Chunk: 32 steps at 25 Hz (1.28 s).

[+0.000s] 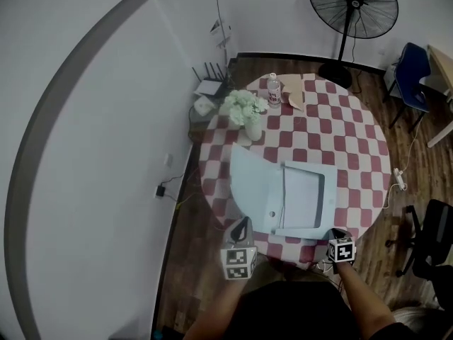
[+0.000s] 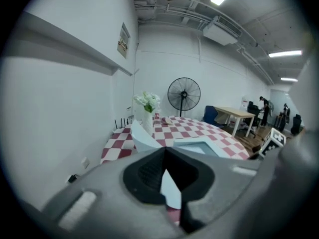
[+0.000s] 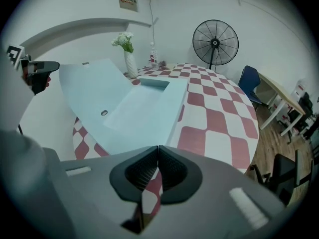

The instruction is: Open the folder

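Note:
A light blue folder [image 1: 301, 198] lies open on the round red-and-white checked table [image 1: 354, 147], with paper in its tray. Its cover [image 1: 251, 183] is swung out to the left and stands raised off the cloth. My left gripper [image 1: 243, 224] is shut on the cover's near corner; in the right gripper view the left gripper [image 3: 42, 71] sits at the cover's [image 3: 94, 88] left corner. In its own view the left gripper [image 2: 164, 149] has its jaws together. My right gripper [image 1: 337, 234] is at the table's near edge beside the folder's near right corner, its jaws [image 3: 158, 147] together, with only cloth showing under them.
A vase of white flowers [image 1: 248, 112], a water bottle [image 1: 274, 91] and a brown paper item [image 1: 294, 96] stand at the table's far side. A standing fan [image 1: 352, 9], a blue chair [image 1: 410, 73] and a black chair [image 1: 435, 239] surround it. A white wall runs along the left.

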Tool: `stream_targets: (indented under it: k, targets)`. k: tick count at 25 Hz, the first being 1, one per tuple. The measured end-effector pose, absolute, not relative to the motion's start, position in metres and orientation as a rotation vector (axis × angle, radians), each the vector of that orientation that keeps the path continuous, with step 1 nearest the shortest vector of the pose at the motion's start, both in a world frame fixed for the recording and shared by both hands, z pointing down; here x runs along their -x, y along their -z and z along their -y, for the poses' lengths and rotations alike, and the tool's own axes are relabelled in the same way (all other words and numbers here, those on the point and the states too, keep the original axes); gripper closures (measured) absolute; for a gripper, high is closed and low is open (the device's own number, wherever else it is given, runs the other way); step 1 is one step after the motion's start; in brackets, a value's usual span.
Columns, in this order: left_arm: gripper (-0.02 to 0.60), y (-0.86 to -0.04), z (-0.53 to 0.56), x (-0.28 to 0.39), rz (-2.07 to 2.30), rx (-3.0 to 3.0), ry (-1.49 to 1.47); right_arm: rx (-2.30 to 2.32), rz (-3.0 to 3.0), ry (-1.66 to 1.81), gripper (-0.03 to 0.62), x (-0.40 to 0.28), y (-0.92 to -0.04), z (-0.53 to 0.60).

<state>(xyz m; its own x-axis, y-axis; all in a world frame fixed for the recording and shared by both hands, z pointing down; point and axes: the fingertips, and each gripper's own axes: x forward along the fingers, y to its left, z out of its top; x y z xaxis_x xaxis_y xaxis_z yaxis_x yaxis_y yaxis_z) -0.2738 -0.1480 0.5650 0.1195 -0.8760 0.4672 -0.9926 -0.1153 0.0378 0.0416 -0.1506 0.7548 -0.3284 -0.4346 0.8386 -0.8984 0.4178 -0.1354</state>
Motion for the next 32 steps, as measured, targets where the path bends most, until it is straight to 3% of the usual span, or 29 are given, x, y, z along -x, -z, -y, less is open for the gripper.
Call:
stream_targets:
  k: [13, 22, 32]
  targets:
    - [0.580, -0.680, 0.099, 0.444, 1.962, -1.578, -0.605, -1.224, 1.845, -0.768, 0.603, -0.035, -0.758, 0.151]
    - [0.580, -0.700, 0.119, 0.401, 1.794, -1.734, -0.593, -1.259, 1.783, -0.780, 0.597, -0.030, -0.759, 0.153]
    - [0.580, -0.630, 0.107, 0.393, 1.904, -1.846, -0.441, -1.334, 1.951, -0.749, 0.592, -0.006, -0.706, 0.162]
